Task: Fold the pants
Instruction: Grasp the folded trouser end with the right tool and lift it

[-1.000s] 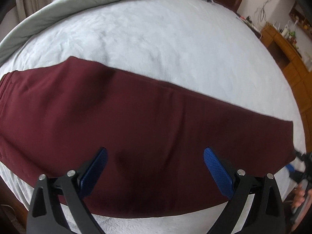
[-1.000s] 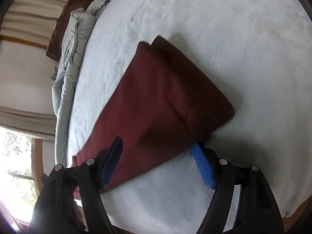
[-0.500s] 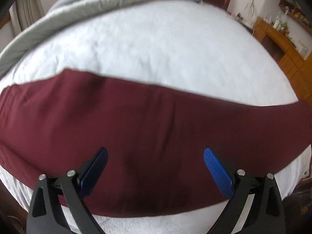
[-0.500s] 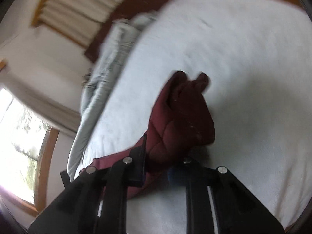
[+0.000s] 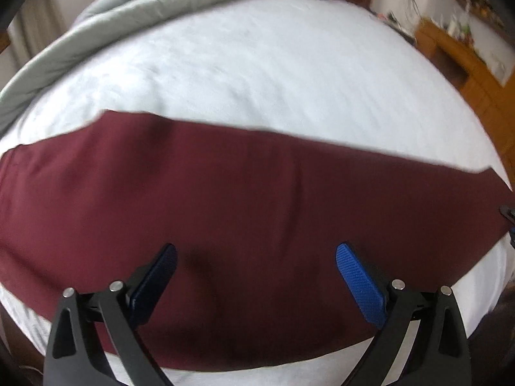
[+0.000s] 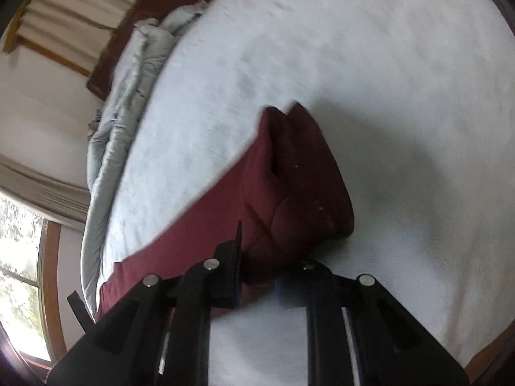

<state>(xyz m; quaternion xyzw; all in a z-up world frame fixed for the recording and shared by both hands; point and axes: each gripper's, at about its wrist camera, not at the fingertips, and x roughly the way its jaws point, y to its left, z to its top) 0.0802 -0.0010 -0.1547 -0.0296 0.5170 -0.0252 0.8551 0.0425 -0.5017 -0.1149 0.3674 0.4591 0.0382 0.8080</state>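
Dark red pants [image 5: 244, 212] lie stretched across a white bed [image 5: 257, 74], waist end at the left, leg hems at the right. My left gripper [image 5: 256, 257] hovers open over the middle of the pants, its blue pads [image 5: 357, 276] wide apart with only flat fabric below. In the right wrist view my right gripper [image 6: 260, 276] is shut on the leg end of the pants [image 6: 289, 186], which bunches up and lifts off the white bed [image 6: 386, 96]. A tip of the right gripper [image 5: 510, 215] shows at the far right edge of the left wrist view.
A rumpled grey quilt [image 5: 154, 6] lies along the far side of the bed, also seen as the grey quilt [image 6: 128, 90] near the dark headboard. Wooden furniture [image 5: 466, 61] stands right of the bed. A window [image 6: 22, 273] and curtains are on the left.
My right gripper closed on the leg end of the pants and raised it, so the hem now bunches off the bed. The left gripper stayed open over the pants.
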